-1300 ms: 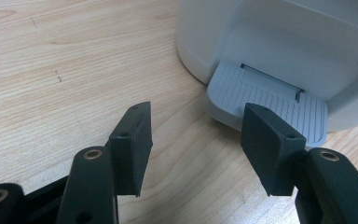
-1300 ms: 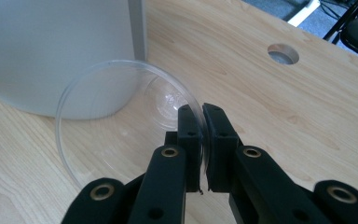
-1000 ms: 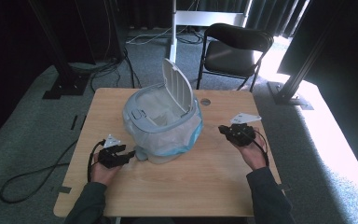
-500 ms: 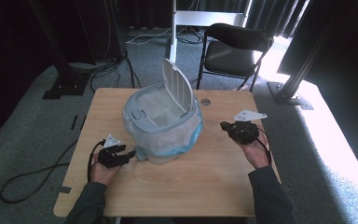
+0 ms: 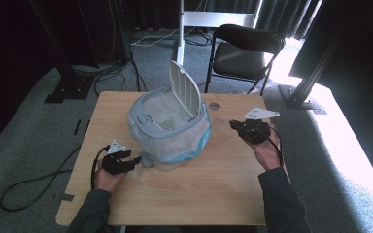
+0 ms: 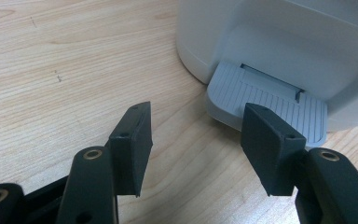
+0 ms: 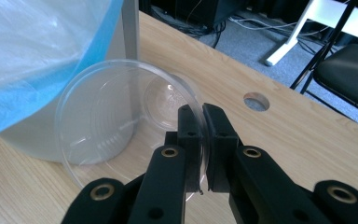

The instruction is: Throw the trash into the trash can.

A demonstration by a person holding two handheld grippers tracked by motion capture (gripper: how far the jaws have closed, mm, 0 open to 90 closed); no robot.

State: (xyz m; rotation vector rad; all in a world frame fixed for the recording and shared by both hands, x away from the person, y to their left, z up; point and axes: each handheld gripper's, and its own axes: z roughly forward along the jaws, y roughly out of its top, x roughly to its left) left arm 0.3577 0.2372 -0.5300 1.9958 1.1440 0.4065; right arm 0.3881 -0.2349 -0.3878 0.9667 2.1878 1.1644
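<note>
Cup (image 7: 121, 126), clear plastic, pinched by rim in R gripper (image 7: 200, 140), jaws nearly shut; held just right of bin (image 5: 170, 131), below its open top, lid (image 5: 184, 90) up. L gripper (image 6: 196, 140) open, empty, tips at pedal (image 6: 265, 100).

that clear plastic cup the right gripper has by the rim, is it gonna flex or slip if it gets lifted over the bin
The clear plastic cup looks thin-walled, so it is probably very light and may flex where the right gripper pinches its rim. Its glossy wall could slip between the pads if swung quickly. Held by one edge, it may tilt on the way to the bin.
</note>
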